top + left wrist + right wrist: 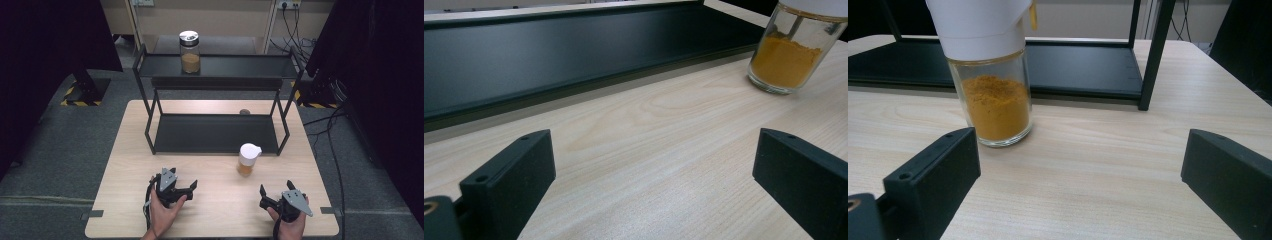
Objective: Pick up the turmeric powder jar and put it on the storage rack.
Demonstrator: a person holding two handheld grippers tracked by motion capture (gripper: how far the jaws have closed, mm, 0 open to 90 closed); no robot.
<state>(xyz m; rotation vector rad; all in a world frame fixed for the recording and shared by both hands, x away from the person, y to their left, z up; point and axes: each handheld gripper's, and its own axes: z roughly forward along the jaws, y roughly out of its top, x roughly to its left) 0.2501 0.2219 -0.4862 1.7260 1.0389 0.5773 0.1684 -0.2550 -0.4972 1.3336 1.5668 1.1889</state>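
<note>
Upright on bench (215,200): white-capped spice jar (247,160), just before black rack (215,132). Nearer than jar, left hand-held gripper (181,189) and right hand-held gripper (274,196), both spread, empty, apart from it.

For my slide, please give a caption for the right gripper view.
Open right gripper facing a white-capped spice jar on the table.

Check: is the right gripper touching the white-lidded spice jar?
Apart. In the right gripper view the right gripper has its jaws wide open, with bare table between them and the spice jar. The high view shows the same gap.
</note>
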